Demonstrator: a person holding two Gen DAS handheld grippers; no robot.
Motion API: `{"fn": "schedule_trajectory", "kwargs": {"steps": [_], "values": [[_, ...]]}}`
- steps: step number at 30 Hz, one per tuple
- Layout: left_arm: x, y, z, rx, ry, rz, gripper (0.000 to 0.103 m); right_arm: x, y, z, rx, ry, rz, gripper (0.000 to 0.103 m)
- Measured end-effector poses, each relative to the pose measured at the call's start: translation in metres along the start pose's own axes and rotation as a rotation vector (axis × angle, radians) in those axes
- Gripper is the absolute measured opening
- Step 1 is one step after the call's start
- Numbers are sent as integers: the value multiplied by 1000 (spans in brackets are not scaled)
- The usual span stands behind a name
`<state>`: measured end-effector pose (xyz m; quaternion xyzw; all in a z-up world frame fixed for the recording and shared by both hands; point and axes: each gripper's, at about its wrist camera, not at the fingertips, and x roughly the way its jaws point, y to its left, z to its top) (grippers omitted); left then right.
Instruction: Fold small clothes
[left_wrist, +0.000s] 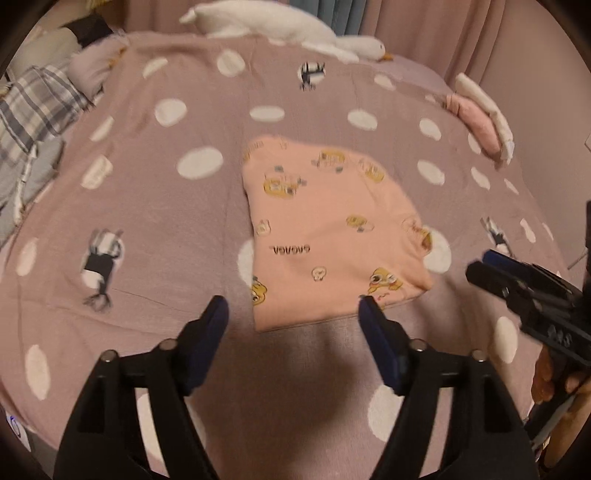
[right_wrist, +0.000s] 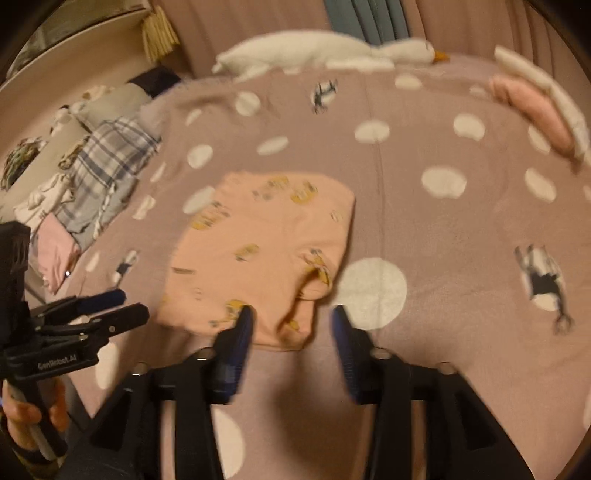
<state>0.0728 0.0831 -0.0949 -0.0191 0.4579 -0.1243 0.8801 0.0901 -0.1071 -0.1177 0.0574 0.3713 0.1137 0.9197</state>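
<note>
A small peach-pink cotton garment printed with yellow cartoon ducks (left_wrist: 332, 229) is lying already folded into a compact, roughly rectangular packet near the middle of the mauve blanket with large white dots (left_wrist: 155, 206) that is covering the bed, and it is probably lying there because that broad, flat stretch gives room to work from the near edge. The left gripper (left_wrist: 293, 308) is hovering just above the blanket at the packet's near edge, its dark blue fingers (left_wrist: 208, 325) spread wide and gripping nothing, one tip sitting just beside the near corner of the cloth. The right gripper (right_wrist: 291, 319) is hanging over the packet's near right corner, where a loose flap is curling up, and its fingers (right_wrist: 242, 332) are likewise spread apart with nothing between them; whether a tip is touching the cloth I cannot tell through the blur. Both tools are standing side by side on the near side, seemingly so that each can take one corner of the same edge. The packet's long axis is running away from the cameras toward the white plush goose (left_wrist: 280, 31) at the far edge of the bed, leaning slightly left, and its printed lettering is reading upside down from here. A pile of plaid and pale clothes (right_wrist: 92, 177) is waiting at the left, and a folded pink and white stack (left_wrist: 484, 118) is sitting at the far right.
</note>
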Motion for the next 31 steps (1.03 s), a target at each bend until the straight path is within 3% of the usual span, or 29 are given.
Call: {"fn": "schedule_trajectory", "kwargs": {"steps": [7, 12, 16, 22, 31], "values": [[-45, -7, -2, -23, -65, 20, 103, -37, 24, 4, -46, -76, -20, 101], [-63, -6, -6, -37, -89, 44, 103, -51, 34, 4, -62, -128, -66, 102], [-58, -2, -11, -40, -69, 97, 103, -39, 33, -3, -60, -101, -120, 102], [-59, 1, -16, -37, -70, 136, 103, -32, 35, -11, -29, -63, -124, 102], [-59, 5, -16, -68, -52, 130, 103, -38, 40, -9, -32, -69, -121, 102]]}}
